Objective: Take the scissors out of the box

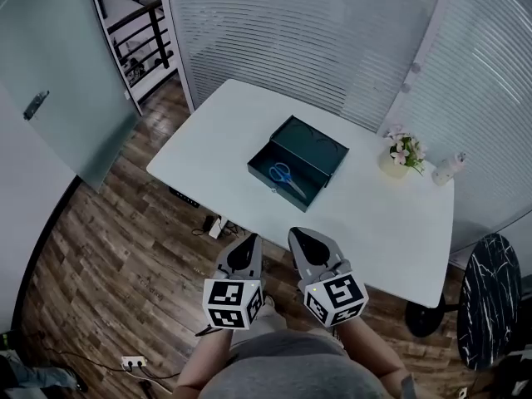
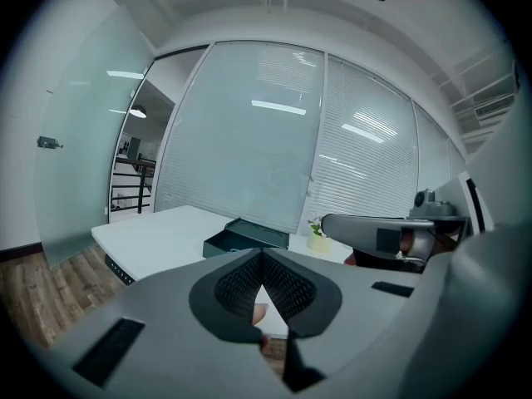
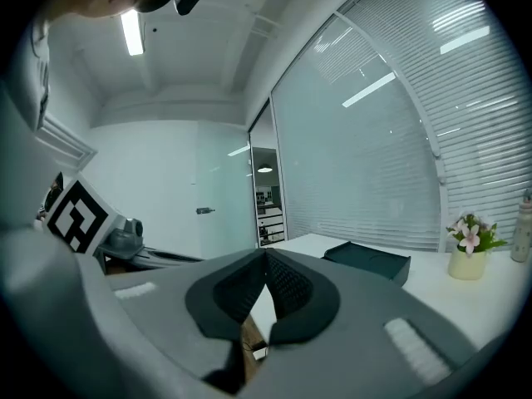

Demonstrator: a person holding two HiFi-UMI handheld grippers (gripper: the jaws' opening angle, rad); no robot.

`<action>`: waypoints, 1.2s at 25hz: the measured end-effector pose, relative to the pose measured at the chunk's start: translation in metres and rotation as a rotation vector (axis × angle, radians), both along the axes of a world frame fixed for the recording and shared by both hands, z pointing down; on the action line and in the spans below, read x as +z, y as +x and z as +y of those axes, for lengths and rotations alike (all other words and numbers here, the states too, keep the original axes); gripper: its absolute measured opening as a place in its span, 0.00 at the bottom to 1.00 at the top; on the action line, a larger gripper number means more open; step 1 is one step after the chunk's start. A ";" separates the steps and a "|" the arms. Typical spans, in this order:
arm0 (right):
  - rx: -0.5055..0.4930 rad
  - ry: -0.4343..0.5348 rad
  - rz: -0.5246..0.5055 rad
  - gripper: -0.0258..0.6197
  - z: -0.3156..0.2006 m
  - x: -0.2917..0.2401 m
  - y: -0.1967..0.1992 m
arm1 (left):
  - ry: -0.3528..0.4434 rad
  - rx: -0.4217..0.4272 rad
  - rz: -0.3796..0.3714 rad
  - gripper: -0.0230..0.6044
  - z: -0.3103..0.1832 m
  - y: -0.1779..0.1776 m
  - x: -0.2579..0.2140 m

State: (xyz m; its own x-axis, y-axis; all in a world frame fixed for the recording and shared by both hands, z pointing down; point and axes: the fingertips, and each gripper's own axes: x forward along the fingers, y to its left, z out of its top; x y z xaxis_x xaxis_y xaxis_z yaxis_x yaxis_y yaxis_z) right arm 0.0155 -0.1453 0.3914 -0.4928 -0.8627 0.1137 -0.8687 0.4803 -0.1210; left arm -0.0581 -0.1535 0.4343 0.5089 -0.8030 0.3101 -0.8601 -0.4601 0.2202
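A dark green box (image 1: 297, 161) stands open on the white table (image 1: 216, 140), its lid tipped back. Blue-handled scissors (image 1: 283, 175) lie inside it. Both grippers hang side by side short of the table's near edge, well away from the box. My left gripper (image 1: 247, 243) is shut with nothing between its jaws. My right gripper (image 1: 306, 239) is also shut and empty. In the left gripper view the box (image 2: 246, 238) shows ahead on the table, beyond the left gripper (image 2: 263, 254). In the right gripper view the box (image 3: 366, 261) lies to the right of the right gripper (image 3: 267, 256).
A small pot of flowers (image 1: 401, 156) and a white bottle (image 1: 449, 169) stand at the table's far right. Glass walls with blinds run behind the table. A black marbled stool (image 1: 489, 298) stands at the right, and cables lie on the wooden floor (image 1: 125, 256) under the table edge.
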 end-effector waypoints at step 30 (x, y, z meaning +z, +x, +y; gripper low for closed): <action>-0.197 -0.292 0.413 0.05 -0.250 0.112 0.026 | -0.119 -0.054 0.012 0.05 -0.164 -0.006 0.048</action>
